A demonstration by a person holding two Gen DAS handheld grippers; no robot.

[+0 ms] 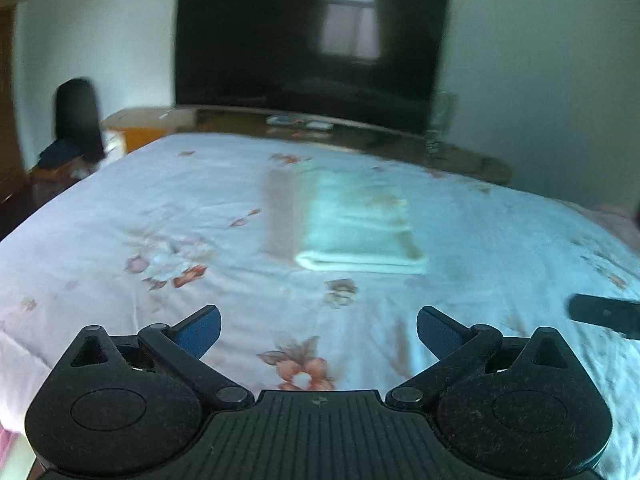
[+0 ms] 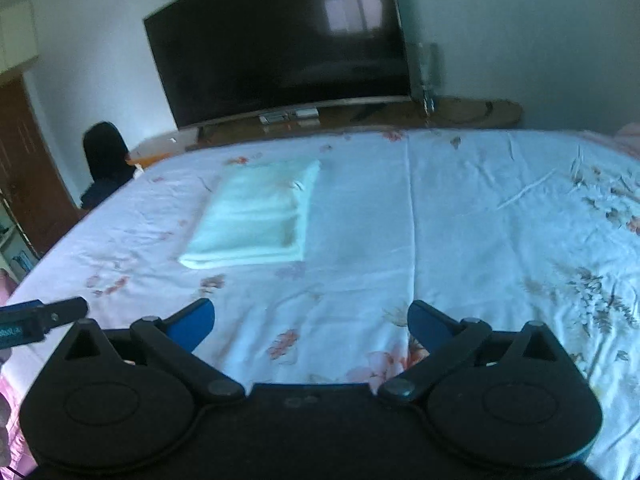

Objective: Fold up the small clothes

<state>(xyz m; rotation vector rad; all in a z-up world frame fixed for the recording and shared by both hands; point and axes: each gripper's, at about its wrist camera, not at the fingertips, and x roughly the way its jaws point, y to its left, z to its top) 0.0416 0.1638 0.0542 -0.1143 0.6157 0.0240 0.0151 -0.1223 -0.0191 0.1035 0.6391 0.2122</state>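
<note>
A pale mint-white folded garment lies flat on the floral bedsheet, ahead of my left gripper. The left gripper is open and empty, held above the sheet short of the garment. In the right wrist view the same garment lies ahead and to the left of my right gripper, which is open and empty above the sheet. The right gripper's finger shows at the right edge of the left wrist view. The left gripper's finger shows at the left edge of the right wrist view.
A large dark TV stands on a wooden bench beyond the bed's far edge. A black chair back and a wooden wardrobe are at the far left. A pink cloth lies at the bed's far right.
</note>
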